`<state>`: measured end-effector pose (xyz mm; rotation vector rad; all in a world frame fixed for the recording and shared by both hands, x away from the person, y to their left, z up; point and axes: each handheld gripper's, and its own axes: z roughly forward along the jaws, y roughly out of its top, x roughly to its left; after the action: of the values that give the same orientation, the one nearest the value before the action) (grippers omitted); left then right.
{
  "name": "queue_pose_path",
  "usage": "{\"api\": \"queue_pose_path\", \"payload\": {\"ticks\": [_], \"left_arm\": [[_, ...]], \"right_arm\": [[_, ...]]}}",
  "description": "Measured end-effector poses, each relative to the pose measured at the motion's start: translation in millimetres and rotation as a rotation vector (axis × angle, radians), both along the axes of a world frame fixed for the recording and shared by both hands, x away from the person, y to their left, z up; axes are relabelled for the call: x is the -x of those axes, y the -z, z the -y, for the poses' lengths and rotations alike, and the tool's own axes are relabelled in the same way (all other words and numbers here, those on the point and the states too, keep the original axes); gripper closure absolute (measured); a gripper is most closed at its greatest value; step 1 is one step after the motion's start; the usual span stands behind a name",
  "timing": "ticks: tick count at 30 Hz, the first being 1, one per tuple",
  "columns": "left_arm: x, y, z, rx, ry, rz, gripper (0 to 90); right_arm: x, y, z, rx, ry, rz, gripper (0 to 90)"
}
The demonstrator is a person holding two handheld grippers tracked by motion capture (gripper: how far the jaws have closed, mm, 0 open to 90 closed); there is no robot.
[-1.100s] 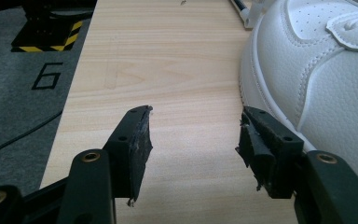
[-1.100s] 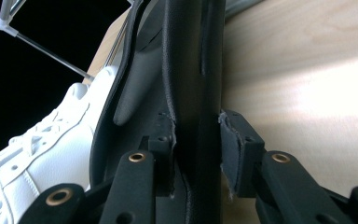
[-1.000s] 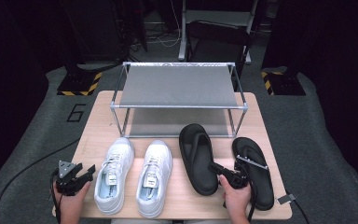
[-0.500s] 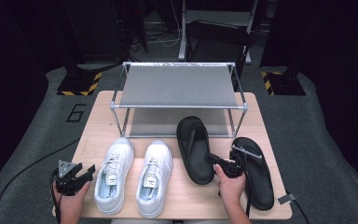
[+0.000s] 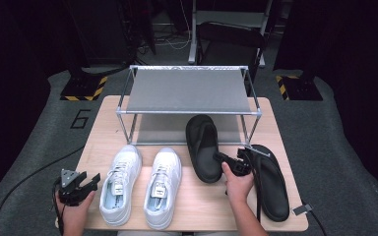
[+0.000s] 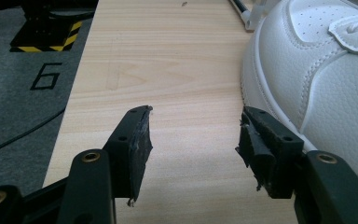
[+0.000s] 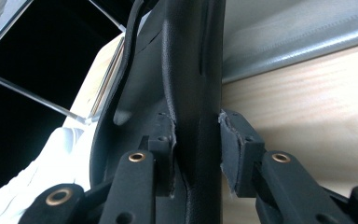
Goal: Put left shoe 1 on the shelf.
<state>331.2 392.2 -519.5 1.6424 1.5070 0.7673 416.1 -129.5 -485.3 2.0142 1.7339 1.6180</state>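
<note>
While the left hand idles at the table's near-left corner, the right one has the work:

R gripper (image 5: 220,158): clamped on the side edge of a black sandal (image 5: 204,147); in the right gripper view the sandal's (image 7: 191,70) rim runs up between both pads, pinched tight.
Sandal vs claw: heel end at the jaws, toe pointing away under the rack (image 5: 189,91); sole looks tilted up on edge in the right gripper view.
Sandal position: front-right of table (image 5: 202,201), toe beneath the rack's lower shelf.
Second sandal (image 5: 270,182): flat, just right of the R hand.
L gripper (image 6: 193,140): jaws apart, nothing btwn them, bare wood below.
White sneaker (image 6: 317,70): just beside L gripper's right jaw.
Sneaker pair (image 5: 142,184): side by side, between the grippers.
</note>
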Motion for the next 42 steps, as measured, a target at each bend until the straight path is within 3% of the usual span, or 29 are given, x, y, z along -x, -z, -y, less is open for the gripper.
{"api": "queue_pose_path", "payload": {"ticks": [9, 16, 21, 22, 23, 25, 26, 27, 28, 29, 30, 31, 32, 33, 34, 37, 38, 39, 42], "left_arm": [[-0.1, 0.7, -1.3, 0.0, -0.002, 0.012, 43.0], [-0.1, 1.1, -2.4, 0.001, -0.001, 0.005, 43.1], [1.0, 1.7, -1.9, 0.01, -0.013, 0.01, 43.0], [1.2, 1.7, -1.6, 0.012, -0.014, 0.01, 43.0], [1.3, 1.4, -1.9, 0.009, -0.009, 0.006, 43.1], [1.7, 0.6, -2.5, 0.003, -0.001, -0.001, 43.1], [1.3, 1.3, -2.3, 0.005, -0.006, 0.009, 43.1], [1.5, 0.8, -2.8, 0.002, -0.003, 0.001, 43.1], [0.9, 2.1, -2.5, 0.005, -0.009, 0.018, 43.1], [1.6, 1.3, -4.0, -0.001, -0.002, 0.002, 43.1], [1.6, 1.4, -4.2, 0.001, -0.004, 0.004, 43.1], [1.5, 1.7, -4.4, 0.002, -0.006, 0.006, 43.1], [1.3, 2.2, -4.1, 0.008, -0.013, 0.013, 43.1], [1.3, 2.4, -4.3, 0.008, -0.014, 0.015, 43.1], [1.4, 2.5, -4.7, 0.007, -0.014, 0.015, 43.1], [2.7, 1.0, -6.7, 0.0, -0.002, -0.007, 43.1], [2.7, 1.6, -6.7, -0.001, -0.005, 0.003, 43.1], [2.9, 1.4, -6.4, 0.007, -0.007, -0.001, 43.1], [3.1, 2.1, -5.7, 0.013, -0.014, 0.013, 43.1]], "right_arm": [[-23.1, 2.8, -9.5, 0.011, 0.023, 0.016, 67.0], [-48.9, 8.8, -17.4, 0.023, 0.043, 0.002, 67.0], [-63.4, 12.9, -22.7, -0.003, 0.06, -0.007, 67.0], [-66.6, 14.5, -22.3, 0.02, 0.056, -0.002, 67.0], [-68.9, 14.4, -24.1, -0.002, 0.065, -0.013, 66.9], [-74.3, 17.4, -25.1, 0.002, 0.065, -0.028, 66.9], [-77.6, 18.2, -26.7, -0.021, 0.069, -0.03, 66.9], [-80.1, 18.9, -30.3, -0.05, 0.077, -0.061, 66.9], [-82.4, 20.4, -29.2, -0.023, 0.07, -0.038, 66.8], [-84.4, 20.3, -31.3, -0.035, 0.07, -0.054, 66.8], [-88.5, 22.5, -32.5, -0.028, 0.069, -0.038, 66.8], [-90.1, 21.8, -35.2, -0.052, 0.08, -0.058, 66.8], [-92.5, 23.4, -35.0, -0.043, 0.073, -0.041, 66.8], [-94.1, 22.3, -37.8, -0.062, 0.078, -0.054, 66.8], [-96.1, 23.8, -37.6, -0.042, 0.07, -0.041, 66.7], [-100.0, 23.4, -43.3, -0.053, 0.081, -0.039, 66.7], [-100.6, 23.6, -44.1, -0.061, 0.082, -0.044, 66.7], [-101.9, 26.0, -42.8, -0.041, 0.08, -0.029, 66.7], [-104.6, 26.3, -44.8, -0.053, 0.074, -0.055, 66.7]]}}
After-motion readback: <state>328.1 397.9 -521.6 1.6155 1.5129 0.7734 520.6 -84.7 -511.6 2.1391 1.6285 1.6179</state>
